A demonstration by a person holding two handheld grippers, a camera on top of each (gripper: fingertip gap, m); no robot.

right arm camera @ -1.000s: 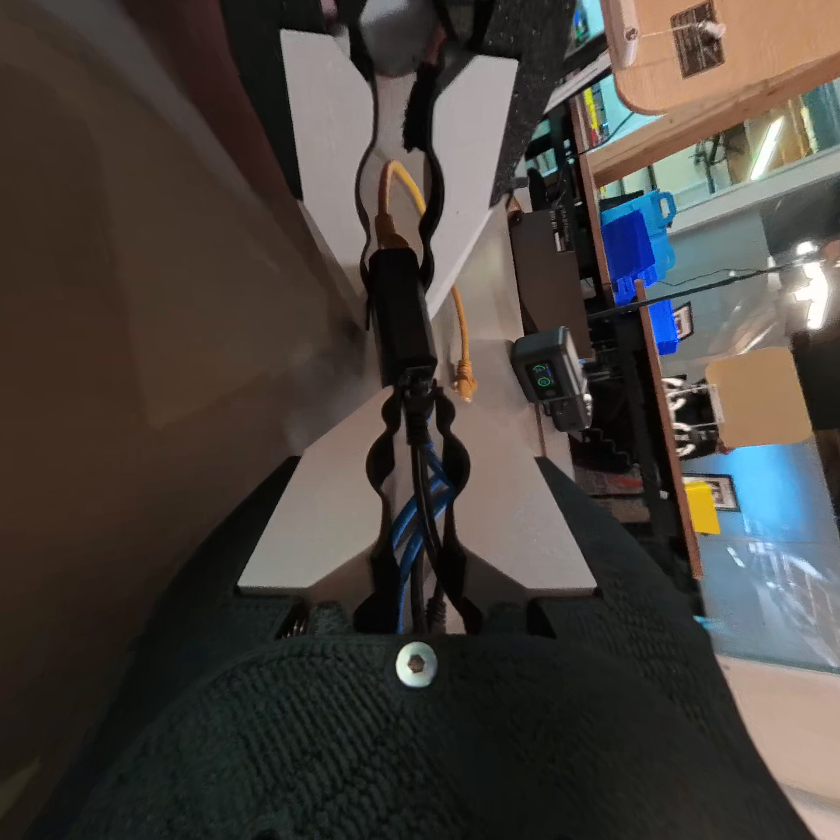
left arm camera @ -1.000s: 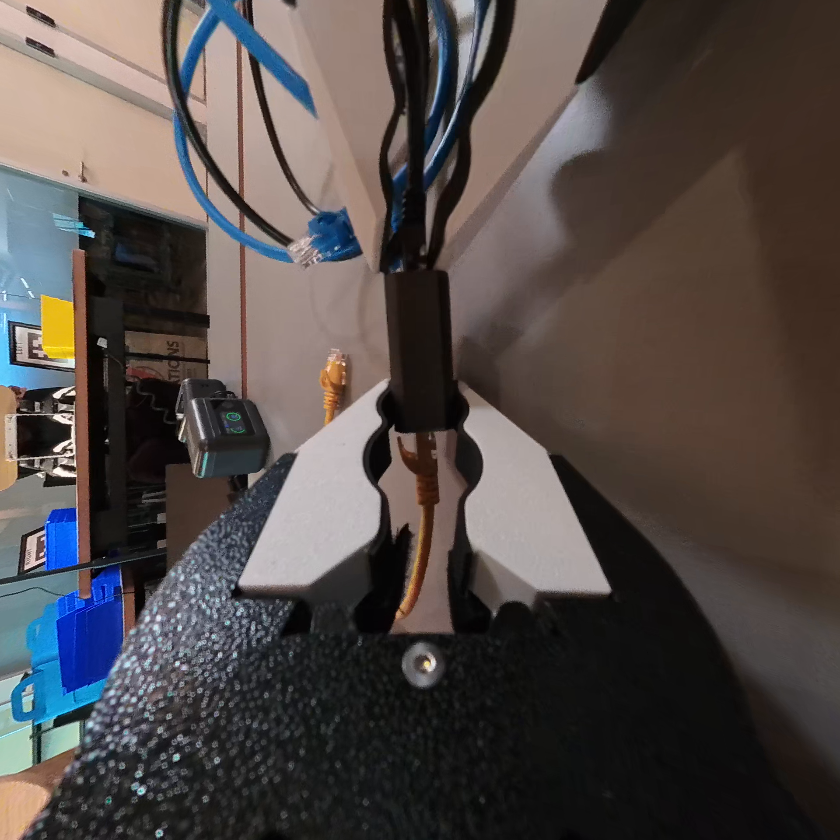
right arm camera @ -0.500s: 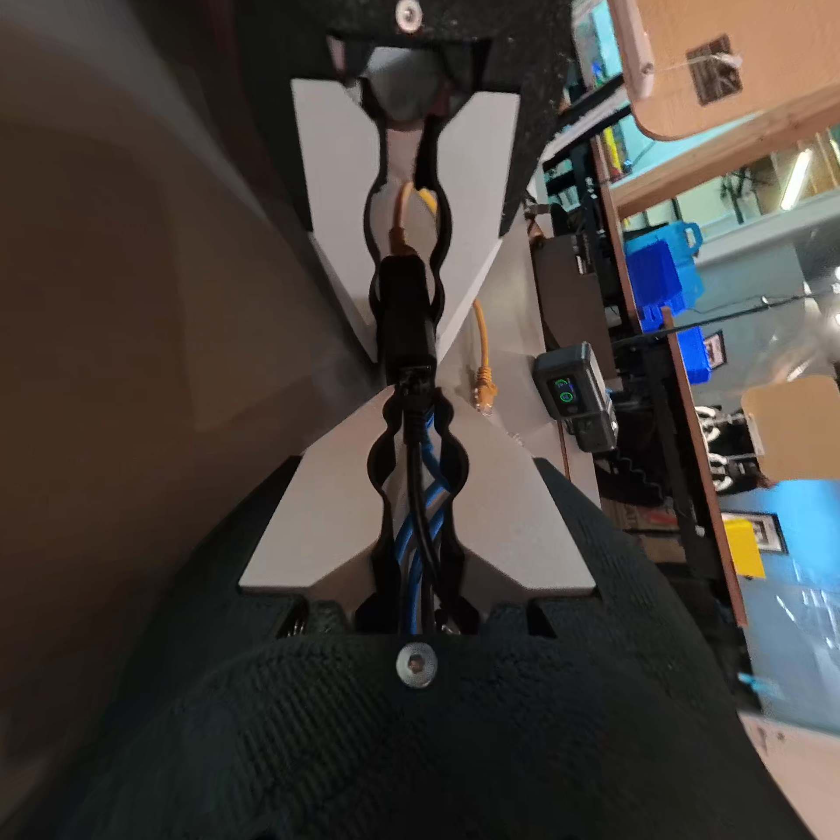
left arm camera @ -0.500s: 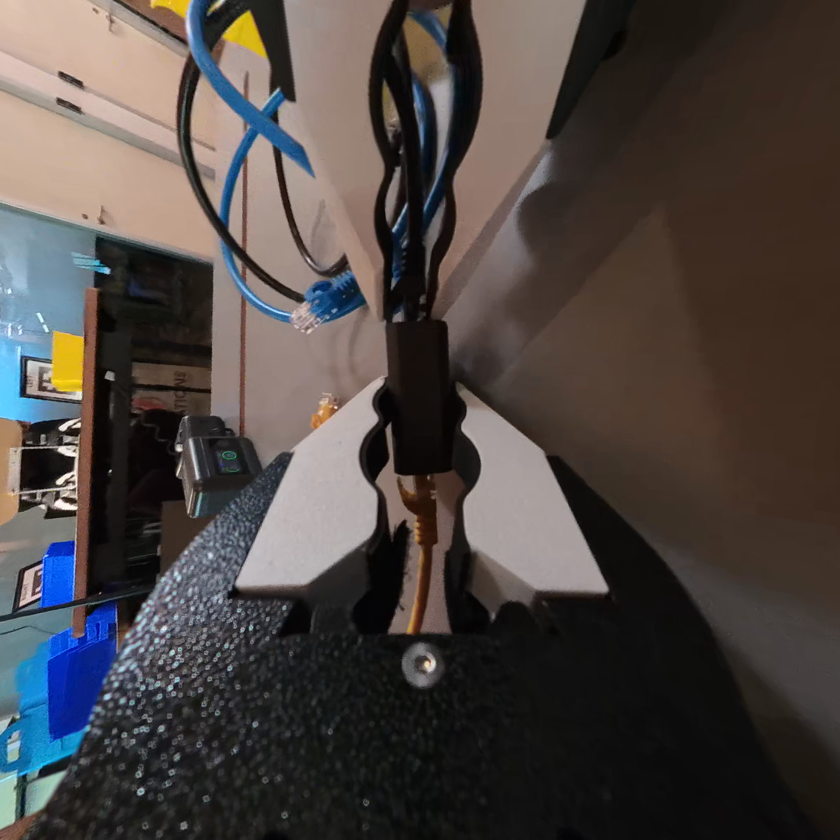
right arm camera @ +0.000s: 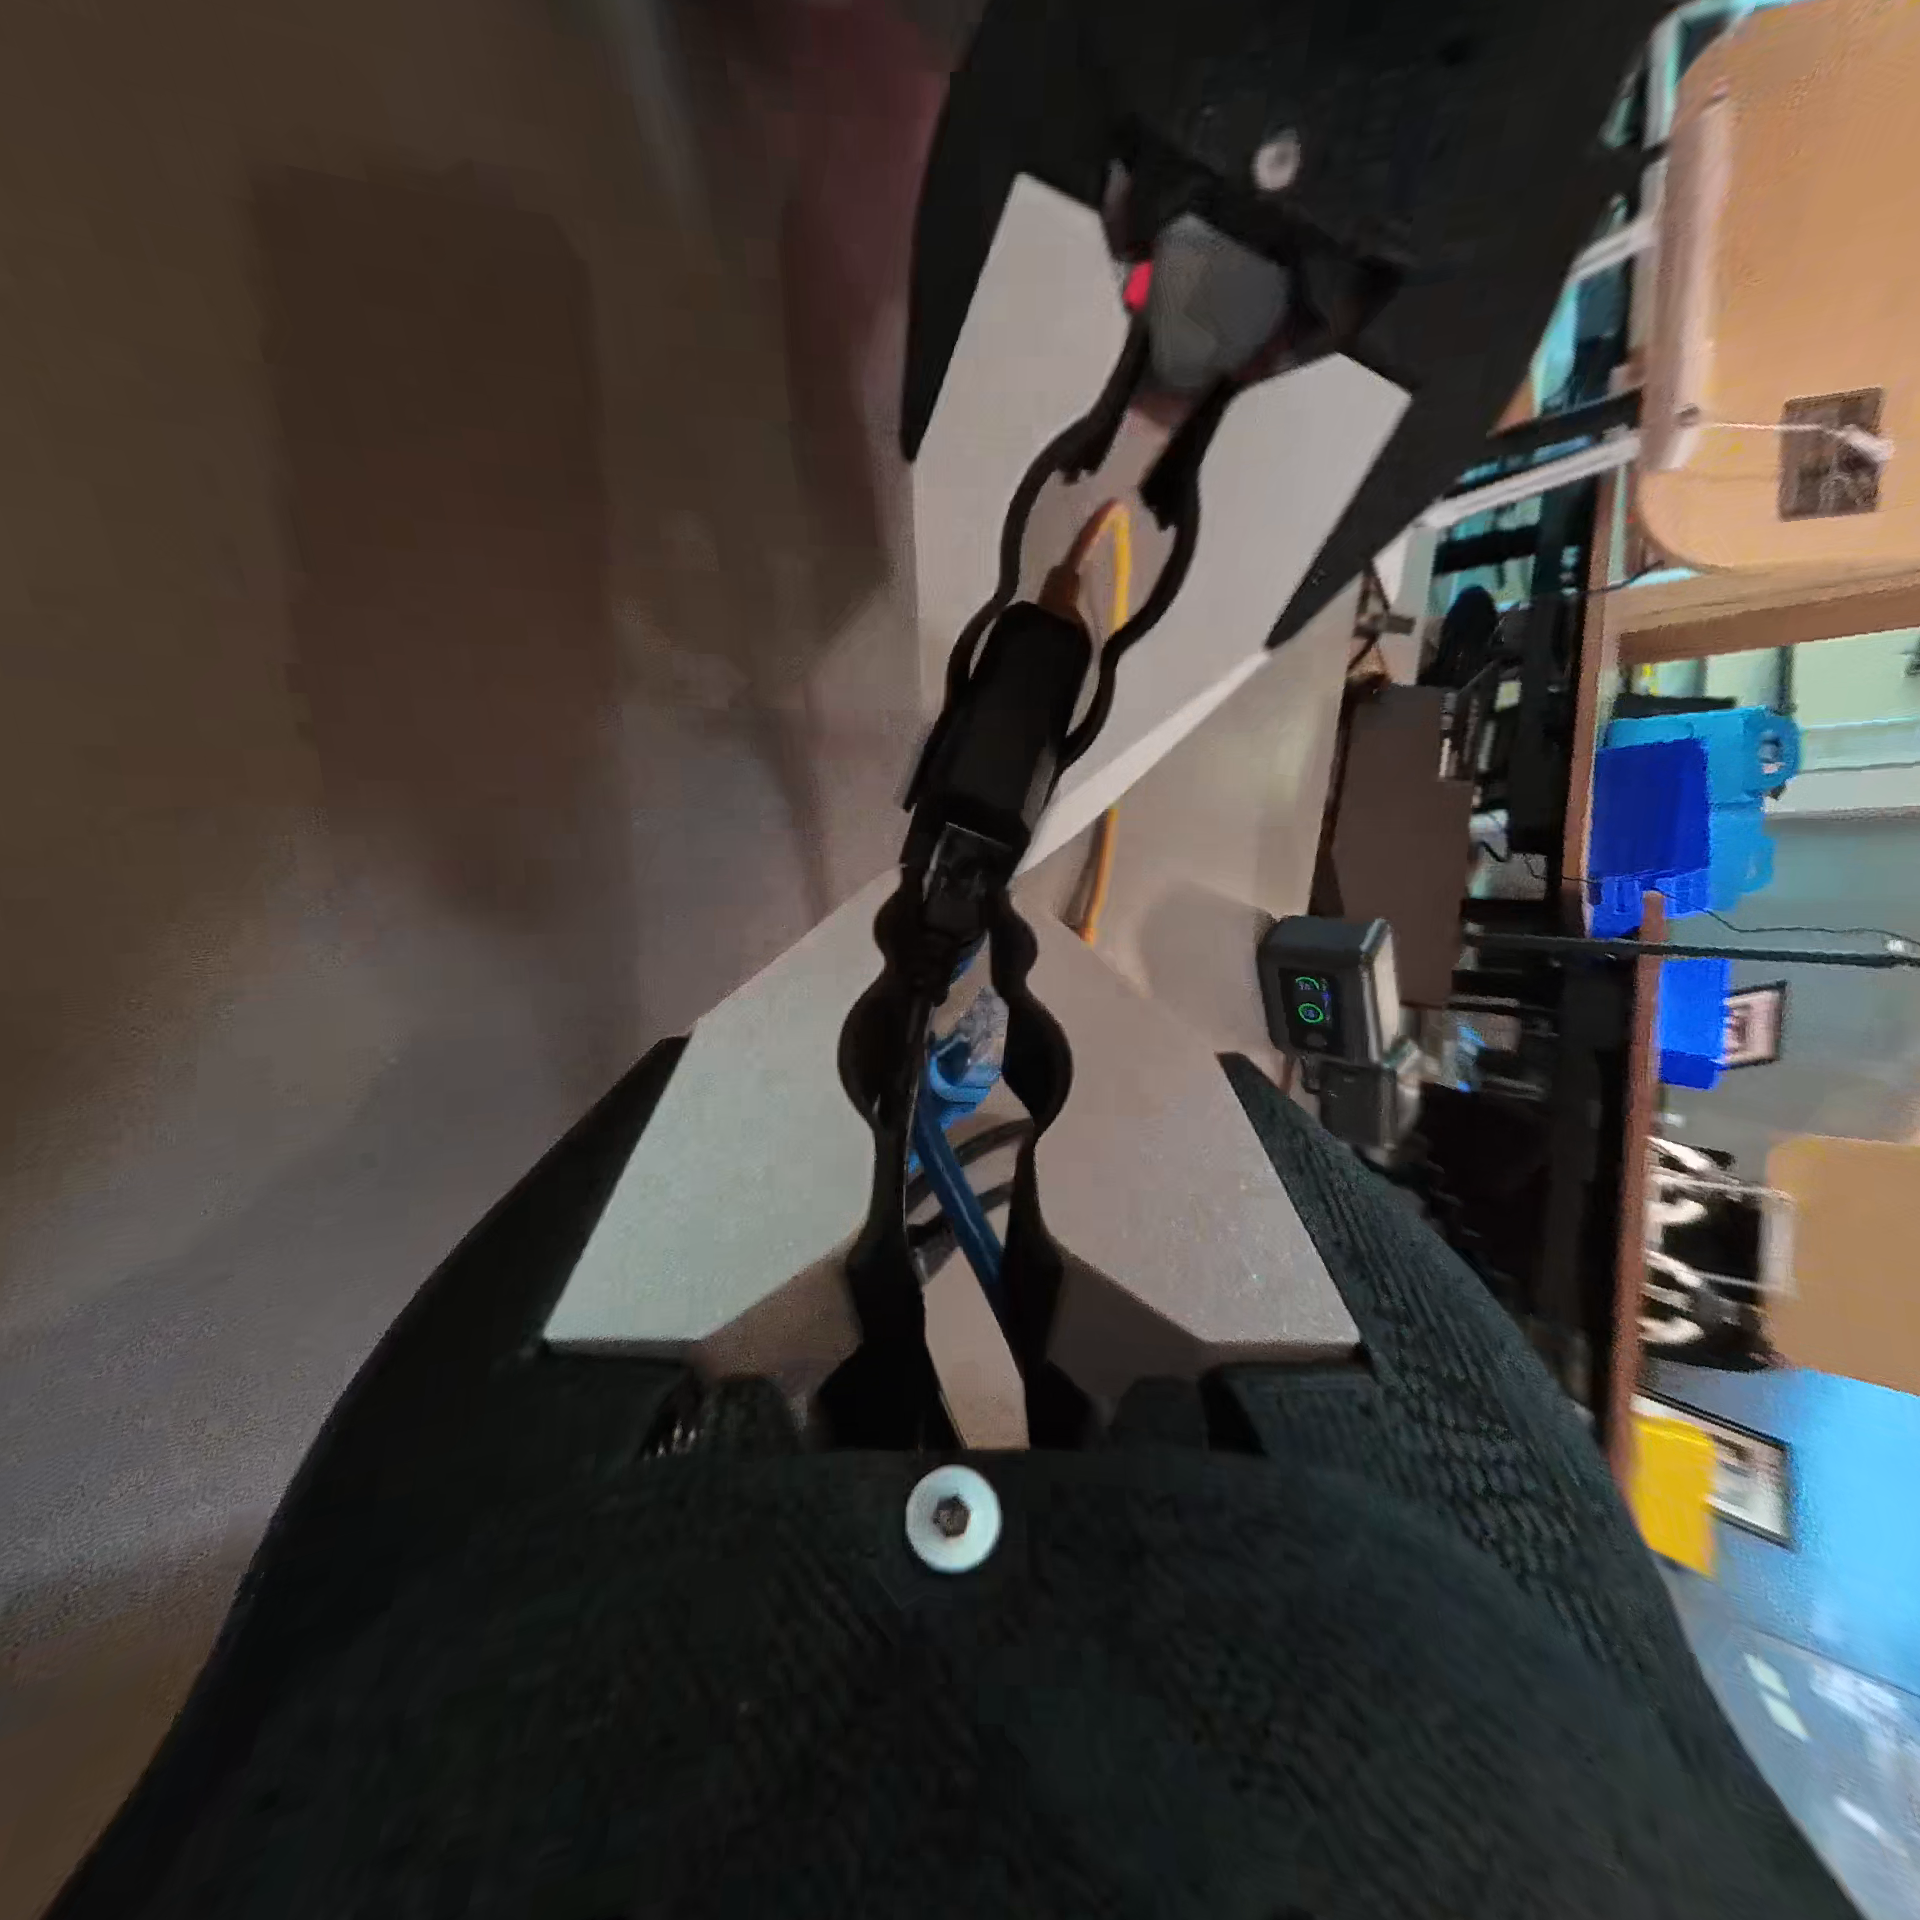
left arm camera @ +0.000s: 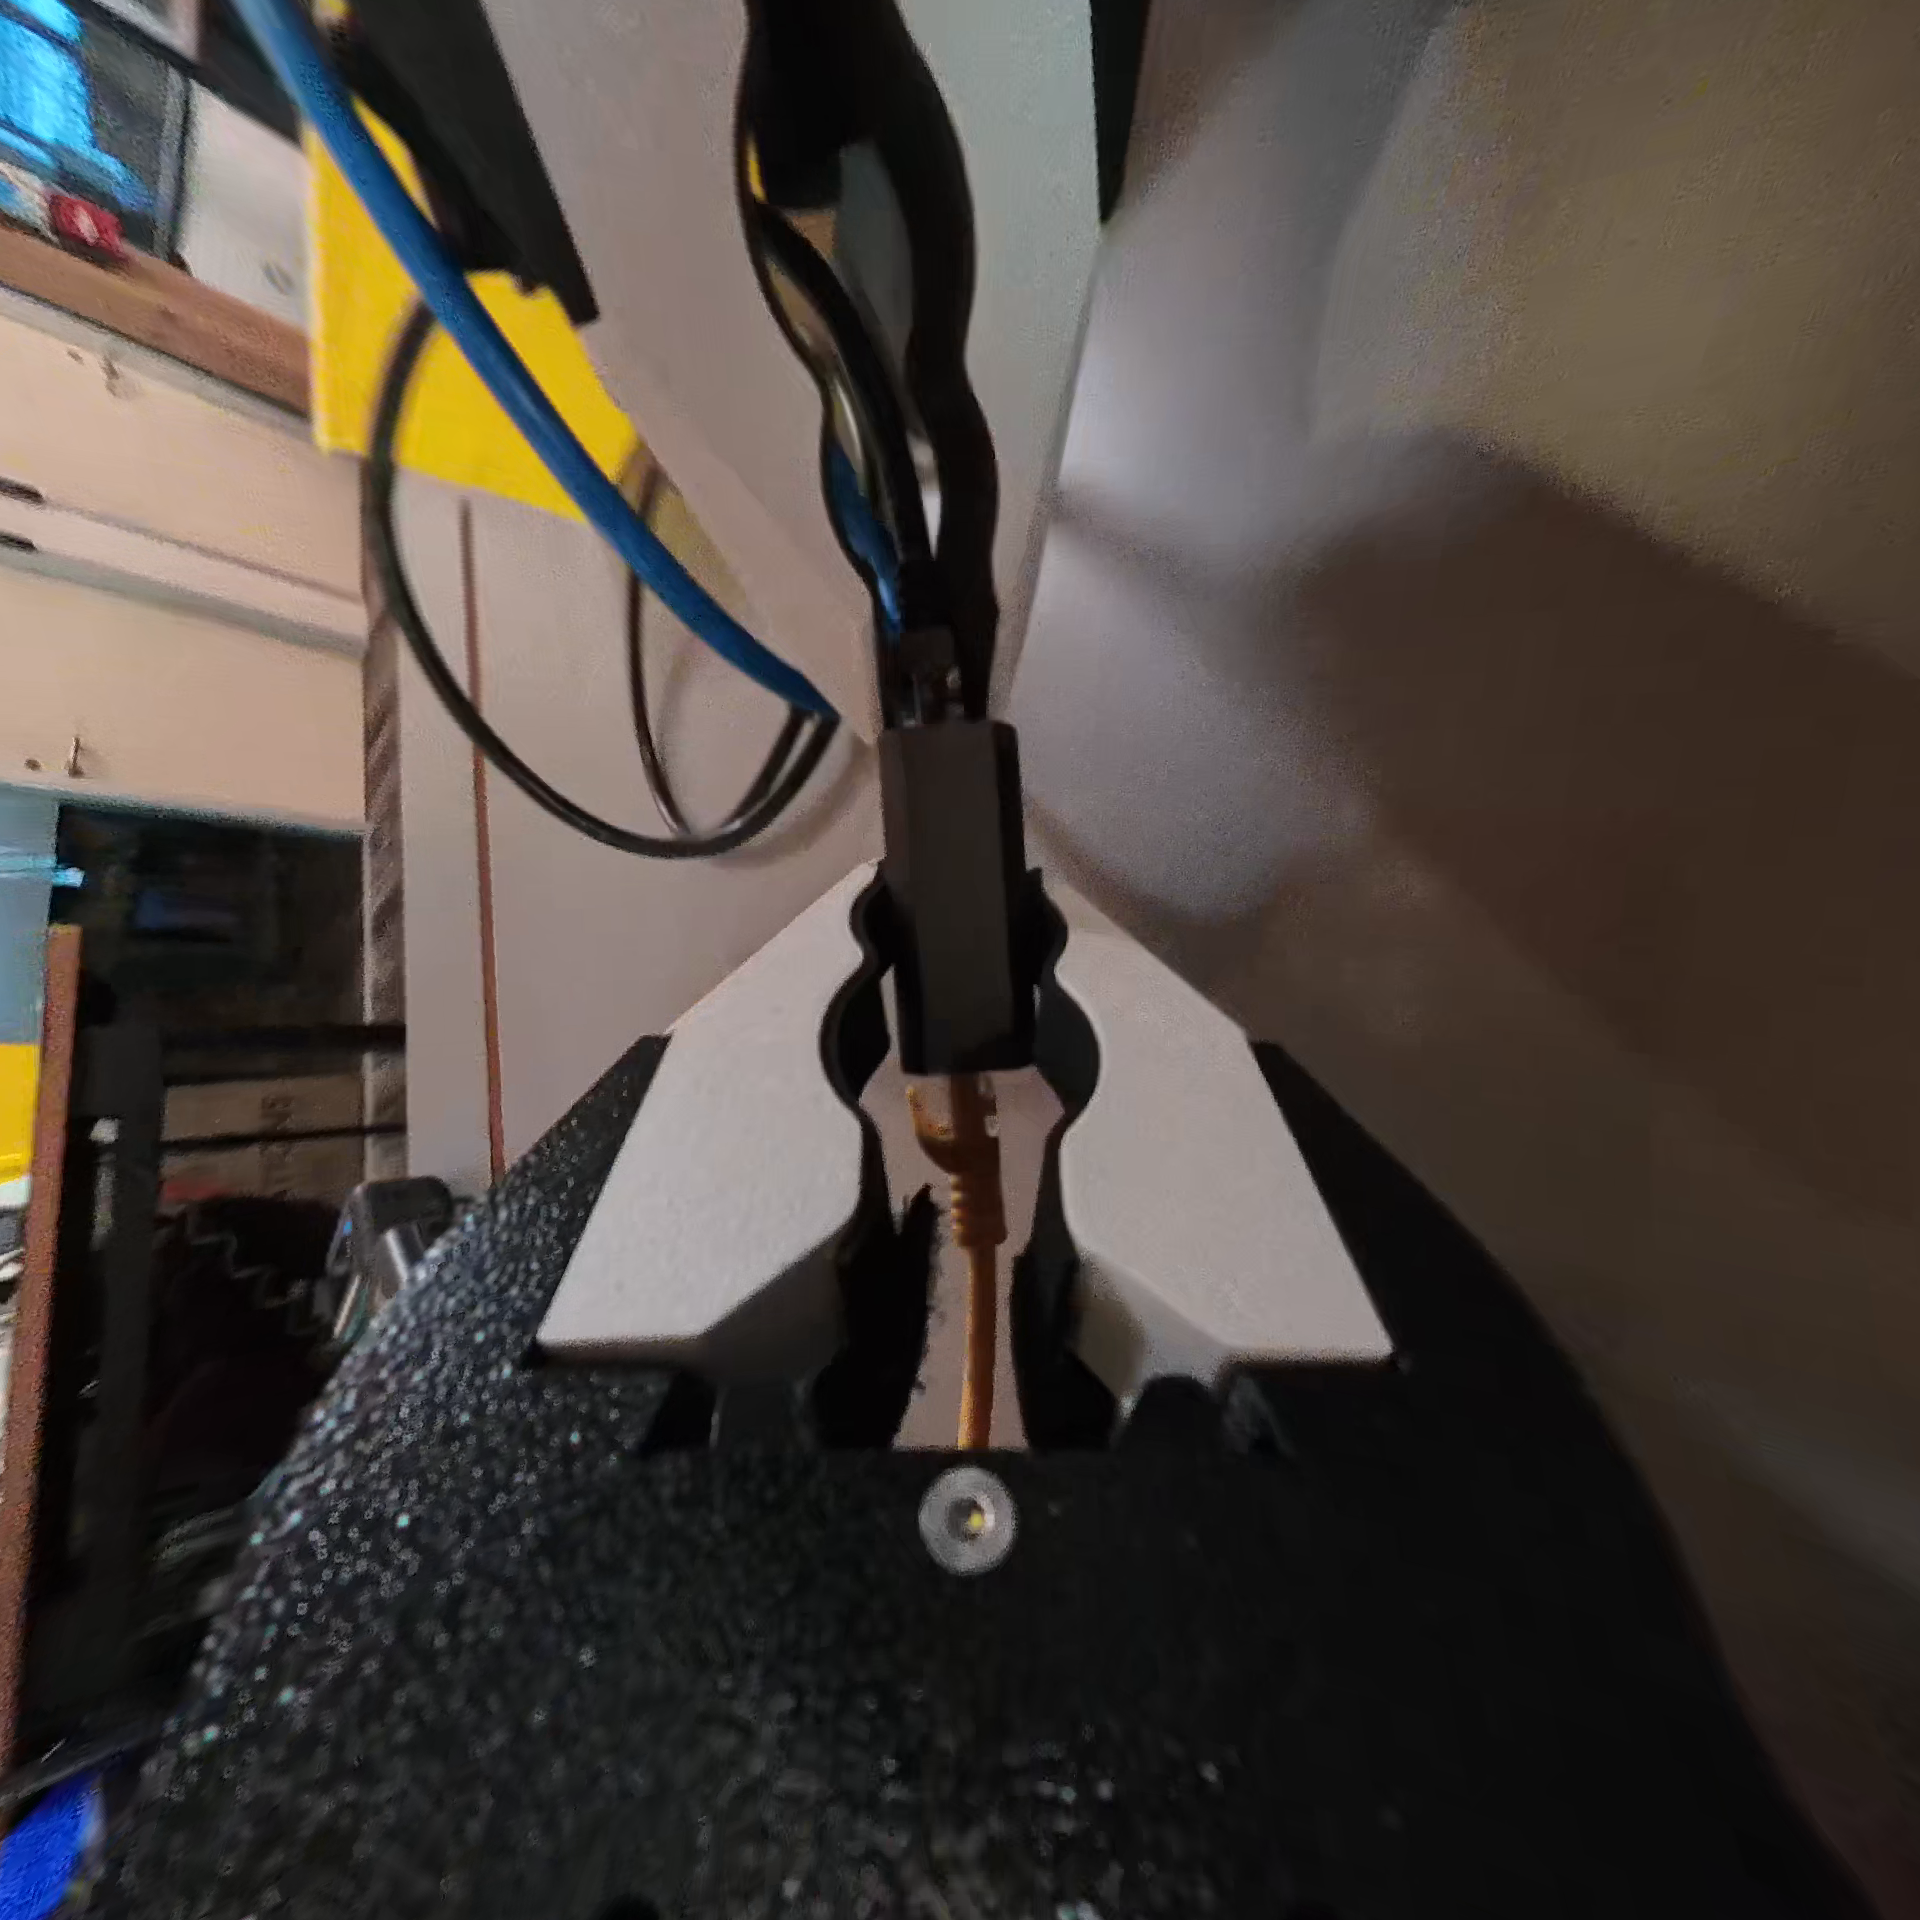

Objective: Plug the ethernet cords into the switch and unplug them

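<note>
Small black switch [left arm camera: 956, 904] is held in the air between the two tongs, end-on to both cameras. Left tongs [left arm camera: 956, 935] are clamped on its near end; orange ethernet cord [left arm camera: 971, 1164] is plugged into that end and runs back between the fingers. Right tongs [right arm camera: 961, 894] are pinched narrow on the black plug [right arm camera: 951, 883] seated in the opposite end of the switch [right arm camera: 1003, 717], its cable trailing back between the fingers. A loose blue cord [right arm camera: 961, 1070] with a clear plug sits in the same gap, not connected. Blue and black cords [left arm camera: 582, 499] loop off left in the left wrist view. Pale surface [left arm camera: 582, 935] behind. A small grey camera [right arm camera: 1325, 987] stands by shelving on the right. Both views are motion-blurred.
</note>
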